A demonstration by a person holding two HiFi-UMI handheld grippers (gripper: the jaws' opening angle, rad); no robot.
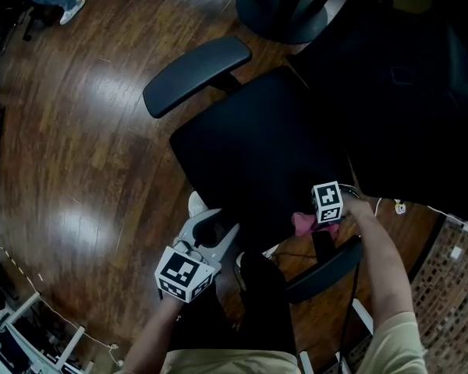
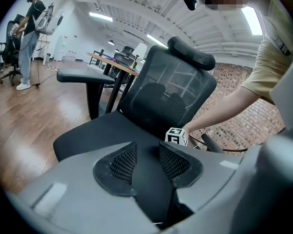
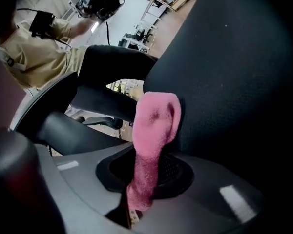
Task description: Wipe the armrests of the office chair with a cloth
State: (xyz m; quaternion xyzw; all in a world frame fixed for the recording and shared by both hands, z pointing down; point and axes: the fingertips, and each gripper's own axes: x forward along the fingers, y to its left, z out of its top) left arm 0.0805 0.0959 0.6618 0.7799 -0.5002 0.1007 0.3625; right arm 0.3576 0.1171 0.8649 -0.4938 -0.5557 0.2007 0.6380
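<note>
My right claw point(image 3: 146, 177) is clamped on one end of the pink cloth point(image 3: 155, 121), soft, light and floppy, held by the seat point(image 1: 249, 139) edge near the right armrest point(image 1: 325, 266), best gripped bunched I judge, while my left claw point(image 2: 144, 162) rests closed, empty.

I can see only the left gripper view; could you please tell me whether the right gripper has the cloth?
Observer: Yes, the right gripper is shut on a pink cloth that sticks out past its jaws.
Operator: Thank you. Where is that cloth?
Observer: In the head view it is at the edge of the seat, close beside the armrest on the person's right. I cannot judge contact.
Operator: And where is my left gripper?
Observer: The left gripper is off the seat's front corner, above the wooden floor.
</note>
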